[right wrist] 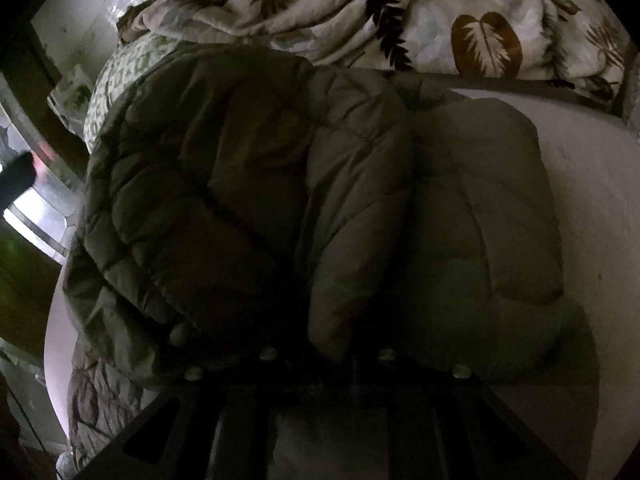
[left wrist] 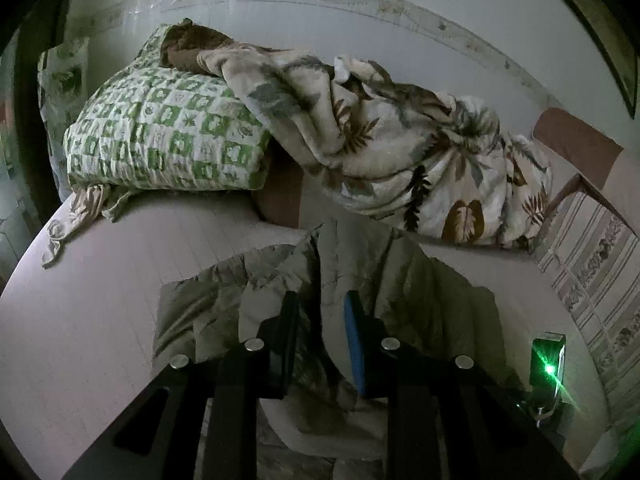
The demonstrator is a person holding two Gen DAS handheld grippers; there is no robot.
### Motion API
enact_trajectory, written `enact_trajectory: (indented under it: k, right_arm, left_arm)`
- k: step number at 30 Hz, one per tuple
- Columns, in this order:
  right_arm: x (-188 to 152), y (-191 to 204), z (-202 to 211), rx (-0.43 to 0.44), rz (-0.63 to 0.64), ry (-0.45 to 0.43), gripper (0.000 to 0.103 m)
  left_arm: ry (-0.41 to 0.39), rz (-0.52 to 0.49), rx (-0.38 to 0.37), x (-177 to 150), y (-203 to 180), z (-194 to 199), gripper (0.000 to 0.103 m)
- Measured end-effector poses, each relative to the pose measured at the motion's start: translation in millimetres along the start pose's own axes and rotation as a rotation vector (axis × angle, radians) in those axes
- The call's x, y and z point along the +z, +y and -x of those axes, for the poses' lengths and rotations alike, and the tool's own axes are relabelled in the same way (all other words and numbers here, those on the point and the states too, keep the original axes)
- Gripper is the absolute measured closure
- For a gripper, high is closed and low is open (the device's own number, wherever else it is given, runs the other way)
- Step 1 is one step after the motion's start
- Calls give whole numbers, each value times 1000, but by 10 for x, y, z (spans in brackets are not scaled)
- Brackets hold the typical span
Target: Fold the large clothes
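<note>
Left gripper [left wrist: 320, 312]: I pinched the jacket [left wrist: 360, 272].
Right gripper [right wrist: 328, 364]: fingers pressed together on the jacket's edge at 6 o'clock.
Risk: padding could slip, undoing my fold.

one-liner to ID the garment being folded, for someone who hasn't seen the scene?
Start at the bed with its pale sheet. The leaf-print blanket and green checked pillow are piled along the wall; nearer the front edge lies the jacket. It is the only plain item: olive-grey, puffy, quilted, with no print.
</note>
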State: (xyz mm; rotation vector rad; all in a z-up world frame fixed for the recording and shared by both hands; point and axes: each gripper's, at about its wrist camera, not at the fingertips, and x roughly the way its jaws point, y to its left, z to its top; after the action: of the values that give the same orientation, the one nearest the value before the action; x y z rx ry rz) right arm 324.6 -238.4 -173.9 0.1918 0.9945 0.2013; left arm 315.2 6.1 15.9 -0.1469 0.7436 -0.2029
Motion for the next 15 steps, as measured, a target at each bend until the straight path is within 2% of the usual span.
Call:
enact_trajectory:
  k: [4, 6, 7, 9, 10, 11, 14, 15]
  right_arm:
    - [-27, -9, -4, 1, -3, -3, 87]
    - [-38, -6, -2, -2, 3, -3, 87]
    - [-47, -7, 5, 0, 3, -2, 87]
    - [-59, -17, 7, 4, 5, 0, 87]
    - [-1, -59, -56, 4, 6, 2, 87]
    - [-5, -65, -67, 5, 8, 4, 88]
    - [7, -51, -158, 0, 5, 15, 88]
    - [8, -54, -183, -4, 0, 17, 88]
  left_arm:
    - [124, -54, -25, -90, -82, -389, 79]
    - [206, -62, -7, -222, -53, -681, 79]
    - [251, -38, 7, -307, 19, -840, 79]
    - [292, 28, -15, -439, 170, -1014, 79]
    - [304, 51, -34, -520, 239, -1088, 79]
    - [305, 33, -35, -572, 242, -1122, 79]
    - [262, -121, 25, -734, 86, -1144, 79]
    - [250, -140, 36, -764, 59, -1141, 79]
